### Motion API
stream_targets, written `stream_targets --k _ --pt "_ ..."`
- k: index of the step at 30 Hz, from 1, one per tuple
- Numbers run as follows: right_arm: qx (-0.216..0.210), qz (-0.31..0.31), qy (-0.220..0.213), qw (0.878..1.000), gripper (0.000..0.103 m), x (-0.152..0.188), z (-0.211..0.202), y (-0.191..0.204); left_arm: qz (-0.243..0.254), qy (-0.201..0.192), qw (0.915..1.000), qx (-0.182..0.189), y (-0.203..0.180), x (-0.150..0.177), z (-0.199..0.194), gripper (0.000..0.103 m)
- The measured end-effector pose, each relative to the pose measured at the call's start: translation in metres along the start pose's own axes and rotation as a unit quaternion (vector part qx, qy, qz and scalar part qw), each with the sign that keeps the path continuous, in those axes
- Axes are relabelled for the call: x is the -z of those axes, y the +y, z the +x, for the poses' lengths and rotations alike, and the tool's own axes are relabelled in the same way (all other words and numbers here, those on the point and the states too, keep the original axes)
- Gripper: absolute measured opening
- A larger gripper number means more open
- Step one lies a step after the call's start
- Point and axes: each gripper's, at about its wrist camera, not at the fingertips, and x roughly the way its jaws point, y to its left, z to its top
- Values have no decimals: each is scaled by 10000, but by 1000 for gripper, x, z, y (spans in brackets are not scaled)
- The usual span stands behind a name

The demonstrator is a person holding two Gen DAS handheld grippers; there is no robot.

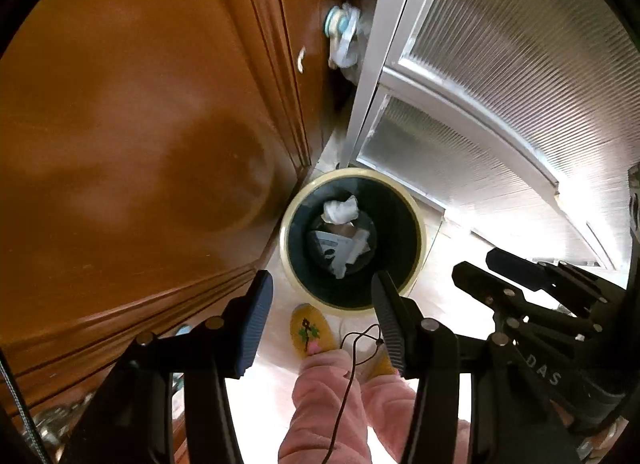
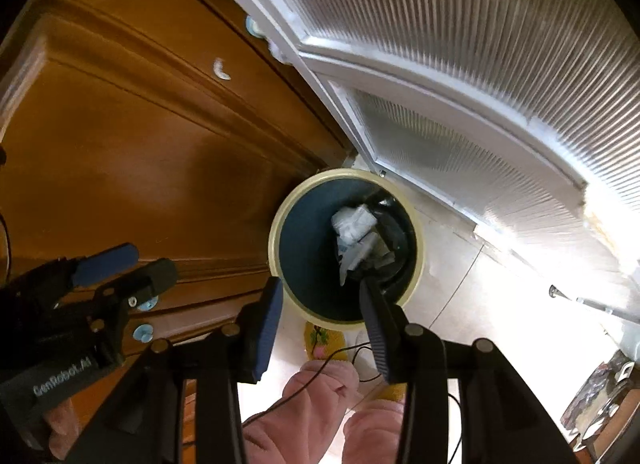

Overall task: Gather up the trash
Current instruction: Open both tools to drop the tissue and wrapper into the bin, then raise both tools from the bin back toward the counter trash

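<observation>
While the brown wooden door and ribbed-glass door frame the corner, the cream-rimmed bin stands between them holding crumpled white paper. Both empty-handed: left gripper and right gripper hang above it, jaws spread wide.

Both grippers, jaws apart
</observation>
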Motion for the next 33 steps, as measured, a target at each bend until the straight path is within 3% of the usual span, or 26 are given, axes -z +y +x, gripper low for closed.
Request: stream_targets --k 9,16,25,33 --pt "7 -249 -189 9995 41 5 -93 34 19 -480 9988 72 -6 9 -106 50" --pt "65 -389 -716 9967 41 10 -195 58 91 -892 9956 282 -23 19 -206 50" --pt "55 -746 -1580 9846 41 18 -316 70 171 -1827 9827 237 -44 28 -330 50" --pt "26 -1026 -2271 9685 40 31 -399 77 144 -2467 9687 255 -61 38 -408 50"
